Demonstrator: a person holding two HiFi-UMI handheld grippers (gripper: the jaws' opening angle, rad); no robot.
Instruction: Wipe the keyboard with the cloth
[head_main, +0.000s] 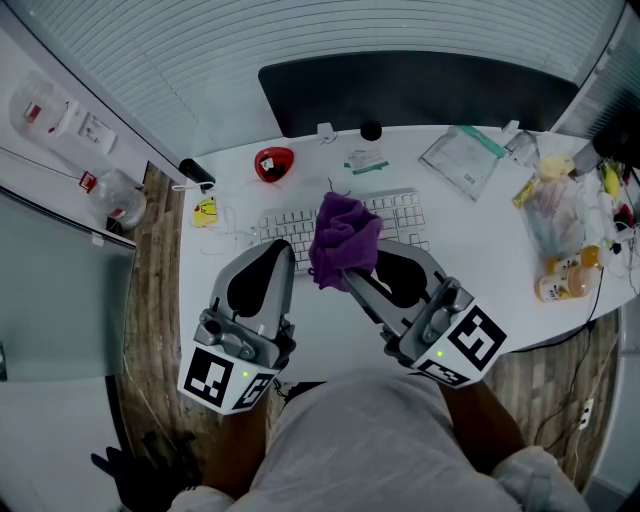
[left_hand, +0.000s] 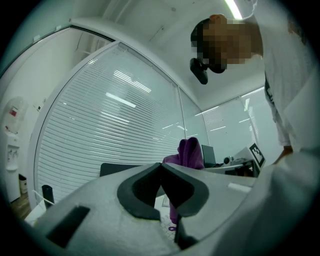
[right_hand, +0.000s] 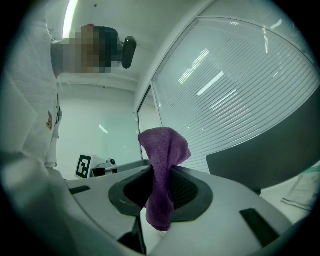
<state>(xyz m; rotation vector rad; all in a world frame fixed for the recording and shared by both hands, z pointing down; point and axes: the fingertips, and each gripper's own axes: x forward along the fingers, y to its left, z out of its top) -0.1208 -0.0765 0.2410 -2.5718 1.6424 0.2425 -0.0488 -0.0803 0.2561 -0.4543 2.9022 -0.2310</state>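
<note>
The purple cloth (head_main: 345, 236), judged soft, light and limp, is pinched at a gathered fold by the right hand-held gripper (head_main: 352, 272), the left hand-held gripper (left_hand: 161, 170) being clenched empty.

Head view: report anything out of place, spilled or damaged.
Nothing spilled or damaged. The purple cloth is bunched up in the shut right gripper, not flat on the keyboard; bags and bottles crowd the right end of the desk.
</note>
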